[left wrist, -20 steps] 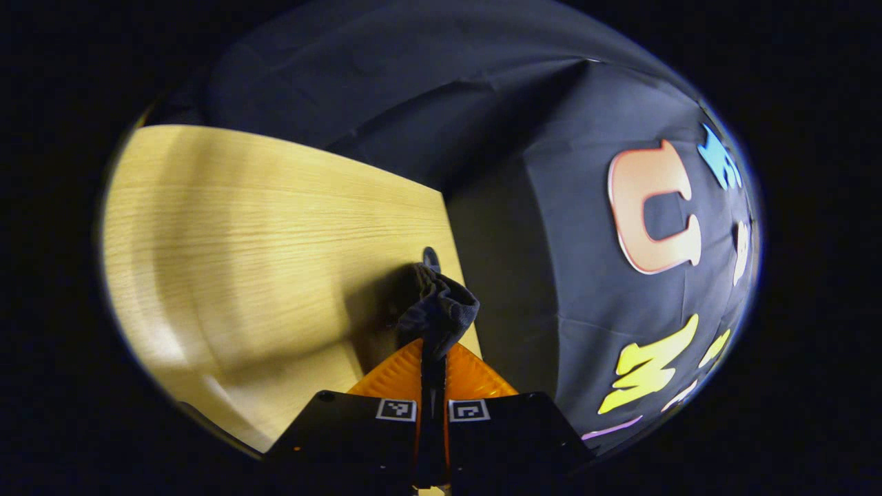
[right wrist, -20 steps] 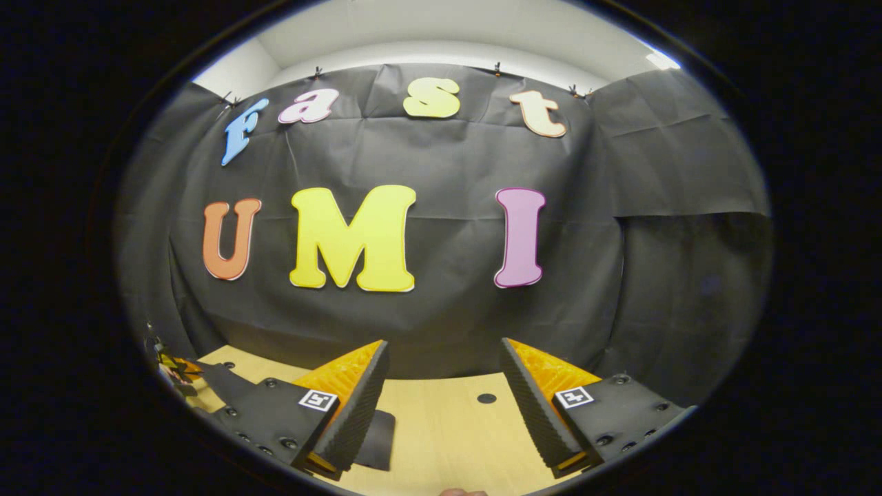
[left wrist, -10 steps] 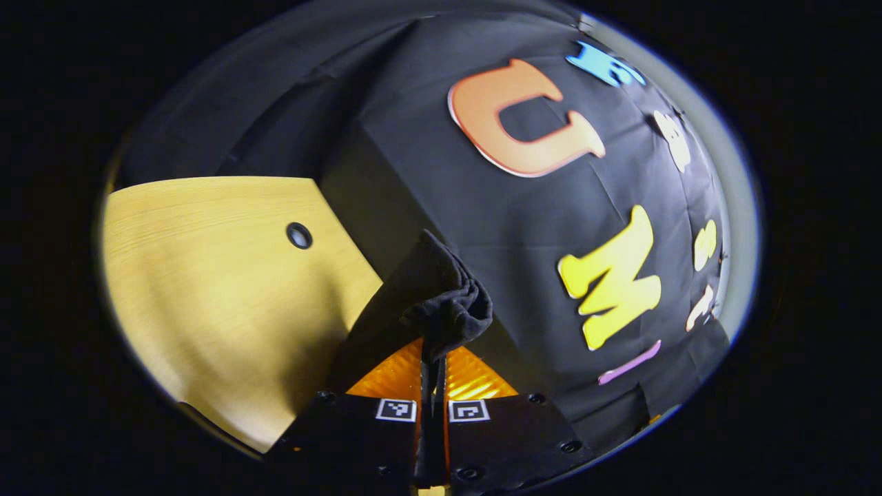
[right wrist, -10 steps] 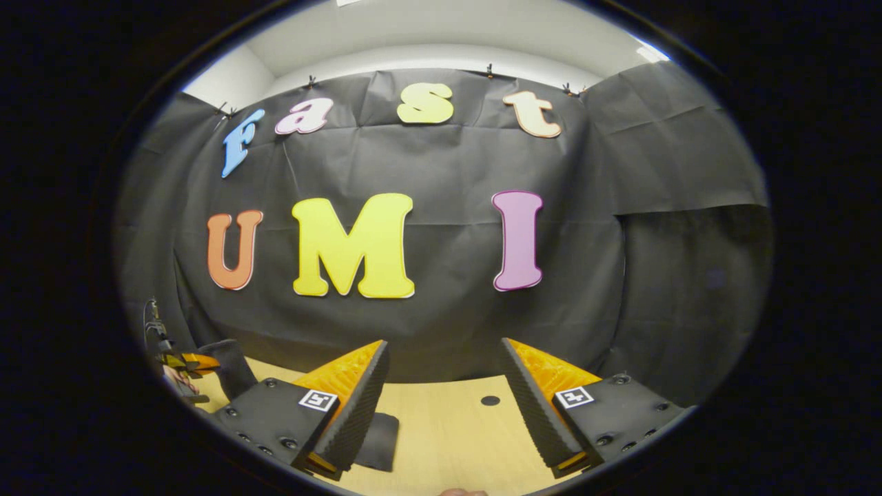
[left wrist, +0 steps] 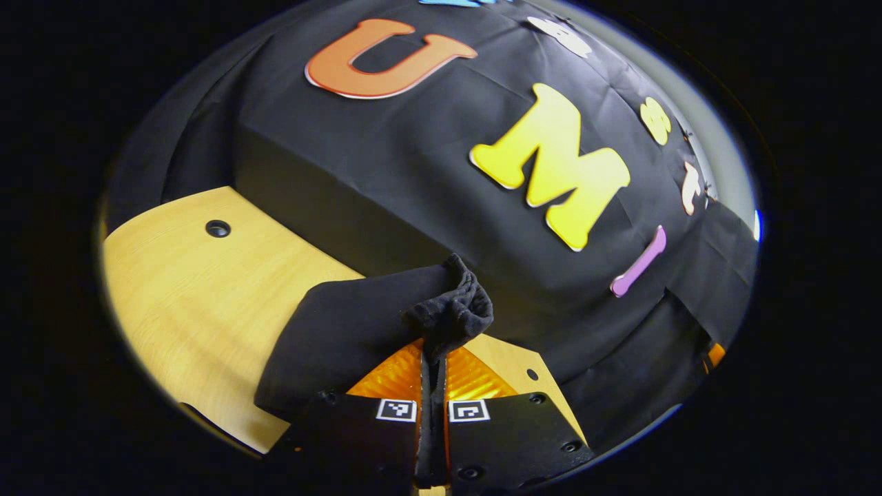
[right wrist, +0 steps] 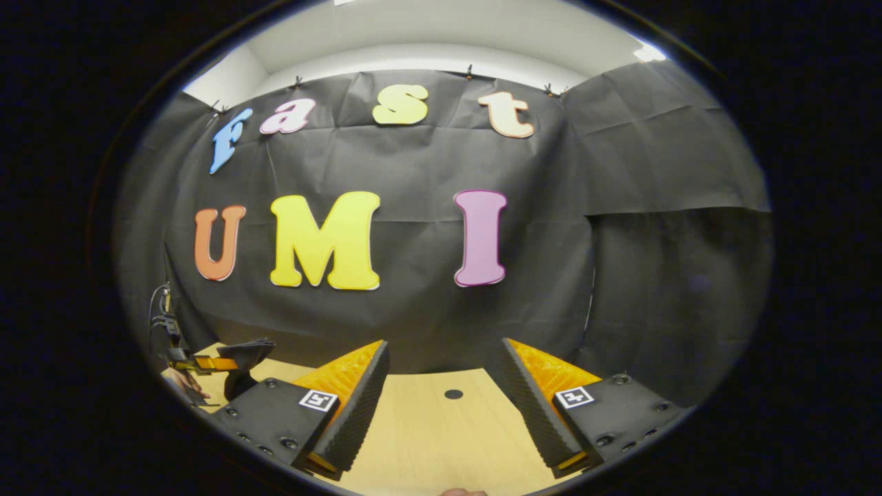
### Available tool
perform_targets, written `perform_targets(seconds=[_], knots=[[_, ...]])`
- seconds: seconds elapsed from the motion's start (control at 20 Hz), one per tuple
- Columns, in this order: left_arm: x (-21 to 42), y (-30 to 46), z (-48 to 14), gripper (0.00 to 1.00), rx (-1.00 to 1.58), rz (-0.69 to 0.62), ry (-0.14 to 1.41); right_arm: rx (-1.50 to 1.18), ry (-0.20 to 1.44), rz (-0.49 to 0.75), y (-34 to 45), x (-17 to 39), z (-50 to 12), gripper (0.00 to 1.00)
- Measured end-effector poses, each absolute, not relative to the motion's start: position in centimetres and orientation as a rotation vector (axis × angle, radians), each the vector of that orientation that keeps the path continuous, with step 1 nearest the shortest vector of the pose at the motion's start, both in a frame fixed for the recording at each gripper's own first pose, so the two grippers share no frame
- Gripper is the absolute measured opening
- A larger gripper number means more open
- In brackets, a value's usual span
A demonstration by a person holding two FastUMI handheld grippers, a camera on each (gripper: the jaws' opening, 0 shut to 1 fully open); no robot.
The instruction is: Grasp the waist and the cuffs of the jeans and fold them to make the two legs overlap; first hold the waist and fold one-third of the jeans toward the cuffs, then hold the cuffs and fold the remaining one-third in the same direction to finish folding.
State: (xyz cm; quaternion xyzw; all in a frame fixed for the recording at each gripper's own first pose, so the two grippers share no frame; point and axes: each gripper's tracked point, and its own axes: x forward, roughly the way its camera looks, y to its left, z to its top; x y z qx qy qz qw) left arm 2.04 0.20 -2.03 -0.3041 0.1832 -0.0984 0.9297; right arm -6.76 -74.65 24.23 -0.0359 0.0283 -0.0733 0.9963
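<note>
Between my left tongs (left wrist: 433, 358) a bunched wad of the dark jeans (left wrist: 451, 313) is clamped, the two fingers pressed together on the cloth with no gap showing. From that pinch a flat panel of the fabric runs down to my left and rests on the wooden tabletop (left wrist: 186, 289). I cannot tell whether the piece I hold is waist or cuff; the bunching hides any seam or button. I judge the grip sits at an edge of the garment so that lifting it carries a whole layer over, which is what a fold needs.

My right tongs (right wrist: 441, 393) are spread wide and hold nothing, hovering over bare tabletop with the booth wall ahead. Far off at the lower left of the right gripper view, the left tongs appear with dark cloth rising from them, lifted off the tabletop.

With only one corner raised, the fabric may sag or twist as it is carried. My free tongs would probably have to take the matching edge before the layers can lie square.
</note>
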Motion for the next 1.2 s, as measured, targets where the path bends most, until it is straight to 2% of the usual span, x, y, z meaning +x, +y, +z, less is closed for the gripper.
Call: perform_targets(seconds=[0.15,0.2,0.3,0.35,0.4,0.45,0.55,0.6,0.65,0.8,0.85,0.95,1.0,1.1,1.15,1.2], knots=[[0.9,-5.1,-2.2,0.03,-0.587,-0.264,0.402,-0.063,0.065,-0.166,-77.0,-7.8,24.3,0.98],[0.6,-6.7,-2.4,0.03,-0.592,-0.276,0.416,-0.067,0.066,-0.174,-77.7,-8.1,24.4,0.93],[0.0,-9.0,-4.2,0.04,-0.568,-0.281,0.455,-0.075,0.065,-0.188,-79.0,-8.7,24.8,0.93],[-0.2,-9.9,-5.2,0.03,-0.539,-0.277,0.476,-0.074,0.063,-0.193,-79.6,-8.9,25.0,0.98],[-0.3,-10.5,-6.2,0.03,-0.507,-0.271,0.495,-0.073,0.06,-0.199,-80.0,-9.2,25.3,0.98],[-0.5,-11.1,-7.5,0.03,-0.478,-0.268,0.518,-0.074,0.061,-0.205,-80.4,-9.4,25.4,0.93],[-1.0,-11.9,-10.2,0.03,-0.438,-0.256,0.569,-0.078,0.064,-0.213,-80.9,-9.6,25.3,0.93],[-1.4,-12.3,-11.5,0.03,-0.425,-0.251,0.594,-0.08,0.067,-0.215,-81.1,-9.6,25.3,0.98],[-1.8,-12.5,-12.8,0.05,-0.416,-0.247,0.611,-0.085,0.071,-0.215,-81.1,-9.8,25.2,0.93],[-1.8,-13.0,-14.1,0.11,-0.437,-0.246,0.626,-0.096,0.087,-0.205,-80.5,-9.5,24.7,0.93],[-2.0,-14.0,-13.9,0.21,-0.454,-0.271,0.629,-0.095,0.091,-0.2,-80.2,-9.4,24.5,0.93],[-2.1,-14.4,-13.6,0.61,-0.43,-0.267,0.617,-0.097,0.091,-0.187,-79.4,-9.2,24.4,0.94],[-2.3,-14.5,-13.3,0.77,-0.415,-0.267,0.614,-0.098,0.09,-0.183,-79.1,-9.0,24.1,0.97],[-2.6,-14.6,-12.8,0.83,-0.366,-0.264,0.609,-0.095,0.095,-0.175,-78.6,-8.9,23.6,1.0],[-2.7,-14.5,-12.2,0.9,-0.342,-0.265,0.597,-0.089,0.099,-0.172,-78.3,-8.8,23.4,0.94],[-3.0,-14.6,-11.1,0.93,-0.326,-0.276,0.575,-0.083,0.1,-0.169,-78.1,-8.7,23.1,0.94]])
